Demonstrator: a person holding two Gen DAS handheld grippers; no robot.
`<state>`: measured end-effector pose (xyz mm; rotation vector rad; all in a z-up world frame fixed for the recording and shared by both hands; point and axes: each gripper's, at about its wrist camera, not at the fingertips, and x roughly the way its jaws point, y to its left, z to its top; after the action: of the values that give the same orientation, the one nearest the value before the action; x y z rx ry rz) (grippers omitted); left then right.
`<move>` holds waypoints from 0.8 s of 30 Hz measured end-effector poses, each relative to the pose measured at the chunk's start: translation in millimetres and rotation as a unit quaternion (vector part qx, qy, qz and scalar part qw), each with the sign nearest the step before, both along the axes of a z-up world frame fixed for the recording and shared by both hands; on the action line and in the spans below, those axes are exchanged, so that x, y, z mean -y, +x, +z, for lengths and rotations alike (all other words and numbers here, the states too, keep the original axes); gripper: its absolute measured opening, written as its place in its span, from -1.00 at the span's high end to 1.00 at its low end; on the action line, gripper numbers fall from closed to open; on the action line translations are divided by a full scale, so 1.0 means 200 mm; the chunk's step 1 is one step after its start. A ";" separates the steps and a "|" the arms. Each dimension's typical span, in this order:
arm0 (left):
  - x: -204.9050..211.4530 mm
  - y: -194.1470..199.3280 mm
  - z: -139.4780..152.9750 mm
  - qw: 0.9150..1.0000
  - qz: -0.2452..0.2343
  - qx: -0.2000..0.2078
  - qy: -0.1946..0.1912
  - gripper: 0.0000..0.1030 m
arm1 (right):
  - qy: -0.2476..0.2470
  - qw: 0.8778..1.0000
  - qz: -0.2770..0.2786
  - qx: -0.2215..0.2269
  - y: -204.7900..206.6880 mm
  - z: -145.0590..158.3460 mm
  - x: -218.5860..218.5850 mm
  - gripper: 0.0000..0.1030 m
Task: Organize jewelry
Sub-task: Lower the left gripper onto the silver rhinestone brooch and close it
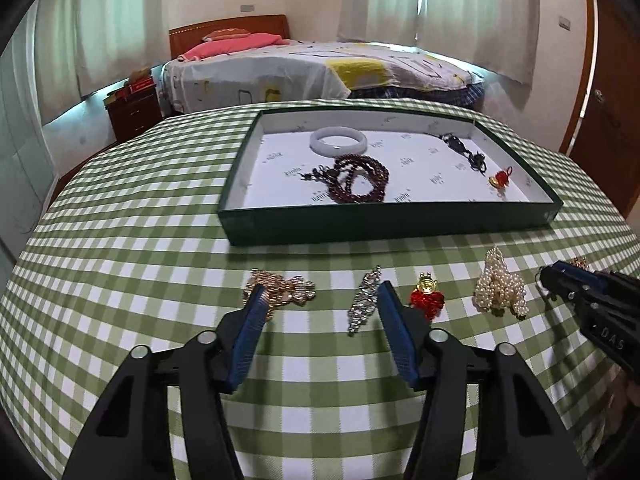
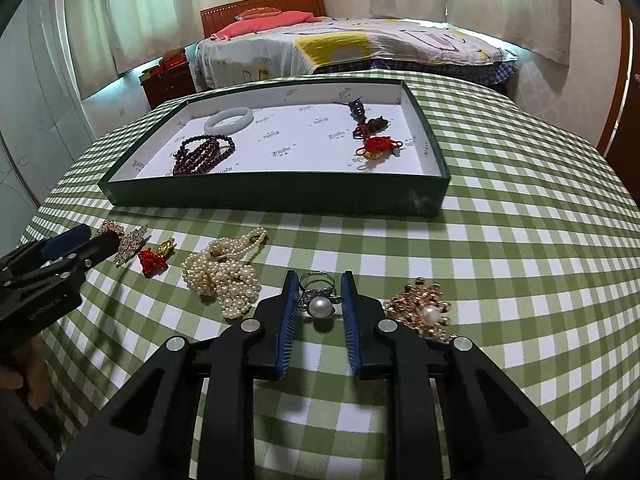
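Note:
A green tray (image 1: 384,222) (image 2: 280,196) with a white lining holds a pale bangle (image 1: 338,141), a dark red bead bracelet (image 1: 360,180), a dark charm (image 1: 466,152) and a red knot charm (image 2: 378,148). In front of it on the checked cloth lie a gold brooch (image 1: 286,290), a rhinestone strip (image 1: 364,300), a red bead charm (image 1: 427,298) and a pearl bundle (image 1: 500,286) (image 2: 228,276). My left gripper (image 1: 322,294) is open above the cloth between brooch and strip. My right gripper (image 2: 320,284) is open, its fingers either side of a pearl ring (image 2: 320,304). A gold pearl brooch (image 2: 424,310) lies to its right.
The table (image 1: 120,240) has a green and white checked cloth and rounded edges. Behind it stand a bed (image 1: 320,68), a wooden nightstand (image 1: 134,112) and curtains. A wooden door (image 1: 612,100) is at the right.

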<state>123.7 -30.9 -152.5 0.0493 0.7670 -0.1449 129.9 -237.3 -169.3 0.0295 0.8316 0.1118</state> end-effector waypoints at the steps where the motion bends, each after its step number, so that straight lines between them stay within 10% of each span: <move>1: 0.01 0.00 0.00 1.000 -0.002 -0.001 0.001 0.01 | -0.001 1.000 -0.001 0.001 0.00 0.00 0.00 0.58; 24: 0.07 0.03 -0.04 0.999 -0.038 -0.019 0.017 0.70 | 0.023 1.000 -0.008 0.003 -0.02 0.00 0.06 0.58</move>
<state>129.1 -44.4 -161.2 0.1085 0.8067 -0.2045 126.3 -248.5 -169.7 0.0792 0.8225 0.1160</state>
